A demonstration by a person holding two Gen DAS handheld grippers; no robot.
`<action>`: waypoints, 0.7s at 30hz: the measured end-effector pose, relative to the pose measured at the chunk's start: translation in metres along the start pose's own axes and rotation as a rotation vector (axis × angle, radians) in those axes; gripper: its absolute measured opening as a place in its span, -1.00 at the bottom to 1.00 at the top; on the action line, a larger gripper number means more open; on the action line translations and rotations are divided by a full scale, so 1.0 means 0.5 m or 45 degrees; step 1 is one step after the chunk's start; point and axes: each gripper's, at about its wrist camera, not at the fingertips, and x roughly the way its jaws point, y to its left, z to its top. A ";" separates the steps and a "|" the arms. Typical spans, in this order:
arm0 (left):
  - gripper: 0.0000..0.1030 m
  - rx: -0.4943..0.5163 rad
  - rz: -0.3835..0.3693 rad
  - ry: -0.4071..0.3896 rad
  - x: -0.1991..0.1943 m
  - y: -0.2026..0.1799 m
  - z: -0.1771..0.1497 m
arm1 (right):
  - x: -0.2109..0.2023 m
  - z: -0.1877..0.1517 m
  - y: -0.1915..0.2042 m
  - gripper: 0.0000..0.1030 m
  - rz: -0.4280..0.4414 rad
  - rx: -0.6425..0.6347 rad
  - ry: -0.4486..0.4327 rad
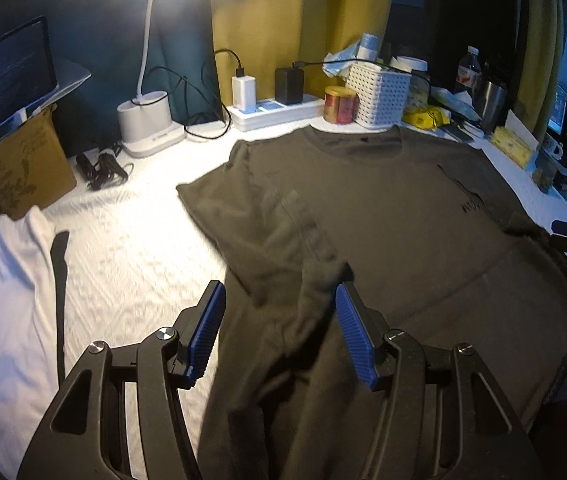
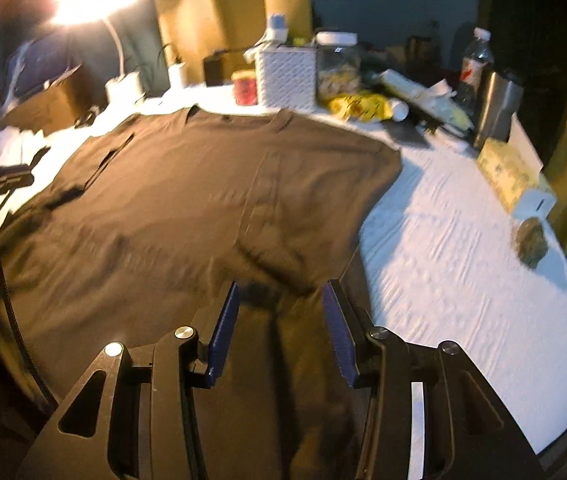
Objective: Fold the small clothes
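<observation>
Both claws, the left gripper and right gripper, are hovering spread apart with the dark t-shirt stretching lengthwise straight ahead, its raised fabric lying between each one's jaws ungripped.

The dark t-shirt blurs near the jaws, its hem cut off.

Both wrist views look forward, low and close, from opposite sides, sharing the dark shirt.

Left gripper fingers spread wide over dark t-shirt, which lies flat on white surface; left sleeve folded inward.
</observation>
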 end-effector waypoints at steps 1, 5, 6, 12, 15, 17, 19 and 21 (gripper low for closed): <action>0.11 -0.001 0.001 0.004 -0.003 -0.002 -0.006 | 0.003 -0.008 0.002 -0.09 0.006 -0.004 0.011; 0.11 -0.003 0.002 0.023 -0.015 -0.011 -0.043 | 0.013 -0.032 0.003 -0.10 0.012 -0.016 0.041; 0.11 -0.002 -0.002 0.029 -0.017 -0.013 -0.052 | 0.015 -0.034 -0.001 -0.10 0.008 -0.017 0.045; 0.10 0.007 0.027 0.081 -0.023 -0.015 -0.095 | 0.018 -0.037 -0.023 -0.10 -0.038 -0.028 0.042; 0.10 -0.006 0.041 0.085 -0.033 -0.008 -0.105 | 0.025 -0.035 -0.031 -0.10 -0.065 -0.050 0.051; 0.08 -0.008 0.046 0.089 -0.036 -0.004 -0.111 | 0.041 -0.037 -0.035 -0.12 -0.054 -0.051 0.074; -0.13 0.000 0.047 0.102 -0.037 -0.003 -0.115 | 0.048 -0.040 -0.034 -0.59 -0.029 -0.054 0.059; -0.19 0.016 0.048 0.113 -0.038 -0.006 -0.120 | 0.043 -0.040 -0.021 -0.85 -0.032 -0.083 0.060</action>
